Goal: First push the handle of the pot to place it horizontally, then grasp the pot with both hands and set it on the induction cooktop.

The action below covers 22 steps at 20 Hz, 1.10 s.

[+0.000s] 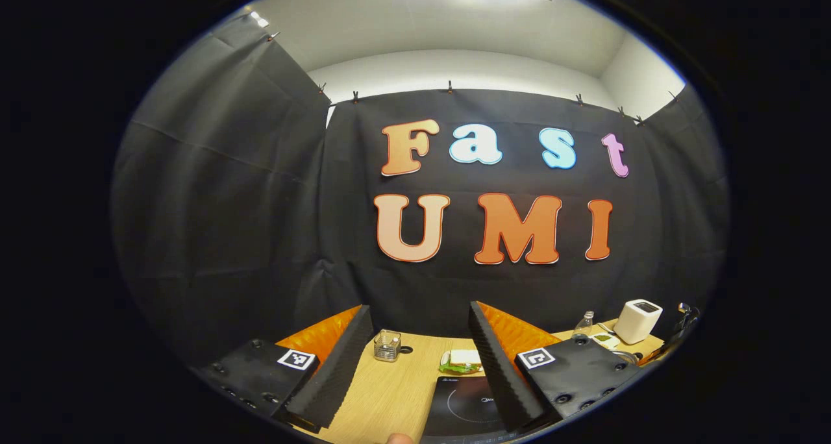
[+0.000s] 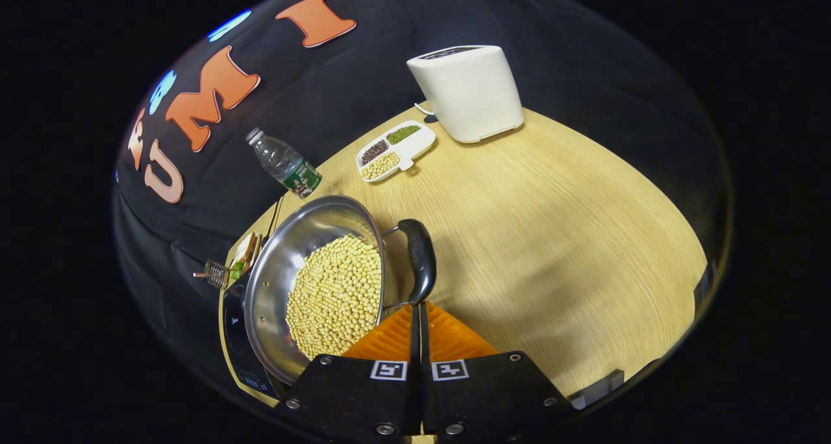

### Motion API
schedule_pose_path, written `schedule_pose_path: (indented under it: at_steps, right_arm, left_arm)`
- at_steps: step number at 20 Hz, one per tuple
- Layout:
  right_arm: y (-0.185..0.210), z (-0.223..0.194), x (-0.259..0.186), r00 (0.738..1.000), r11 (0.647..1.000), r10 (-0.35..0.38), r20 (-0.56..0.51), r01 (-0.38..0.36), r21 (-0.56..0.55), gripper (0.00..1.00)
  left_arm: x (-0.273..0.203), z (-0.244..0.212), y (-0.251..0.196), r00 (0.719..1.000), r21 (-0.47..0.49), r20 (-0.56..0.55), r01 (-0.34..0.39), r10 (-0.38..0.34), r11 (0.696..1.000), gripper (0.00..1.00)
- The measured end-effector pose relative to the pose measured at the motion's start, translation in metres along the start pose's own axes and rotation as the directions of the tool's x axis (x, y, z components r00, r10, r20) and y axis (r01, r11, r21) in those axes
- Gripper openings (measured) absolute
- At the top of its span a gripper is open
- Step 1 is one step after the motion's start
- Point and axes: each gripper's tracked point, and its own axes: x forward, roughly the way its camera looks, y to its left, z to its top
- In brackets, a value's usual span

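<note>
A pale wood-grain table (image 2: 552, 204) stands against black cloth walls under a white ceiling. The right claw (image 2: 419, 311) has its ribbed orange-backed fingers closed flat together, gripping nothing, its tips at the end of the pot's black handle (image 2: 419, 259). The shiny steel pot (image 2: 285, 262), heaped with soybeans (image 2: 337, 295), lies just left of it. The left claw (image 1: 422, 340) gapes wide and empty above the glossy black cooktop (image 1: 464, 405).
</note>
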Motion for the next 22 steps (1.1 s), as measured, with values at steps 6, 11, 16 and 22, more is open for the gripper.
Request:
schedule_pose_path:
  at_steps: [6, 11, 16, 22]
  right_arm:
    - [-0.001, 0.011, 0.004, 1.0, 1.0, -0.013, 0.005, 0.013, -0.001, 0.0]
    - [0.0, 0.018, 0.017, 1.0, 1.0, -0.018, 0.017, 0.018, 0.005, 0.0]
    - [0.0, 0.026, 0.023, 0.999, 0.999, -0.036, 0.036, 0.037, -0.037, 0.0]
    - [-0.001, 0.029, 0.022, 0.997, 0.995, -0.047, 0.055, 0.051, -0.081, 0.0]
  left_arm:
    - [0.014, -0.024, -0.004, 0.999, -0.022, -0.051, -0.013, 0.012, 1.0, 0.97]
    - [0.023, -0.06, -0.03, 0.993, -0.003, -0.119, 0.004, -0.004, 1.0, 0.99]
    - [0.028, -0.104, -0.083, 0.976, -0.058, -0.198, 0.077, -0.087, 0.995, 0.99]
    - [0.034, -0.169, -0.166, 0.937, -0.088, -0.289, 0.176, -0.194, 0.98, 0.98]
